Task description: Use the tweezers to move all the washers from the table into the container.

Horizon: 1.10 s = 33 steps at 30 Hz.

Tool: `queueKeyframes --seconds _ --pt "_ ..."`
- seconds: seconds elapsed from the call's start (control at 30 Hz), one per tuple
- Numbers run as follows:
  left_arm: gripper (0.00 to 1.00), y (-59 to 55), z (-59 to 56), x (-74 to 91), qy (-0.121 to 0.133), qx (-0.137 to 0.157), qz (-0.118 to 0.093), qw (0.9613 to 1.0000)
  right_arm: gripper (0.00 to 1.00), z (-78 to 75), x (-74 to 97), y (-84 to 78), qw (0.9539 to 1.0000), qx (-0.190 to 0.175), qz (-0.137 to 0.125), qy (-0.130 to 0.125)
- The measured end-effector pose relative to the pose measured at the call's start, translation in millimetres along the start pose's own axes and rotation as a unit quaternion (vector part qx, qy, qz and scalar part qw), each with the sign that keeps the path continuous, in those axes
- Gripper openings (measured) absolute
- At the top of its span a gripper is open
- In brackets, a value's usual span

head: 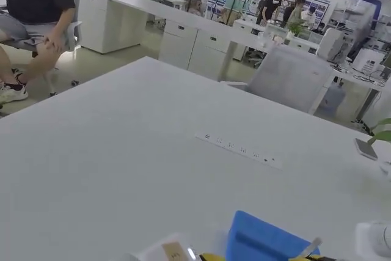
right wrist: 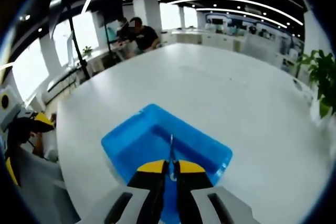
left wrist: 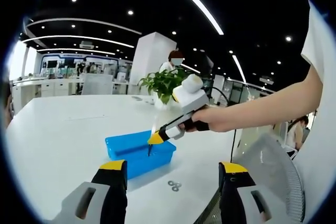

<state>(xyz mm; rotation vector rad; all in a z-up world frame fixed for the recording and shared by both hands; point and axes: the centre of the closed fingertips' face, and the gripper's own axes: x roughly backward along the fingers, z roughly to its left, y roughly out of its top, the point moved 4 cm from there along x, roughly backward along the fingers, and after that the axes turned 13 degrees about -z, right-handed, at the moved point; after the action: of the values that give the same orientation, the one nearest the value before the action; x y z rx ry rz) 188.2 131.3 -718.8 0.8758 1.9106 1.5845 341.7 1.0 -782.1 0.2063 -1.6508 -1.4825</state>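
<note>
Right gripper (right wrist: 171, 169) fingers clenched on tweezers (right wrist: 171, 142), tips over blue container (right wrist: 139, 140). Can't tell if washer's pinched. Washers (left wrist: 174, 185) sit near table edge, just beside container. Left gripper (left wrist: 173, 167) fingers released, empty. Imo: drop low inside container, ease squeeze slowly, no bounce-outs.

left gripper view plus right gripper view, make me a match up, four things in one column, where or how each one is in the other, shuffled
Things
1. tweezers
2. washers
3. left gripper
4. potted plant

States
A. open, holding nothing
B. standing far behind the blue container
C. lying on the table beside the blue container
D. clamped in the right gripper, tip over the blue container

Pairs: 1-D, 2-C, 3-A, 4-B
</note>
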Motion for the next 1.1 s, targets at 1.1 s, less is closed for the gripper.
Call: queueKeyframes --seconds 1.1 --pt "0.71 -4.4 -3.9 -1.0 -0.013 0.005 0.008 0.9999 0.03 53.7 58.2 26.9 0.9977 -0.019 -0.048 0.043"
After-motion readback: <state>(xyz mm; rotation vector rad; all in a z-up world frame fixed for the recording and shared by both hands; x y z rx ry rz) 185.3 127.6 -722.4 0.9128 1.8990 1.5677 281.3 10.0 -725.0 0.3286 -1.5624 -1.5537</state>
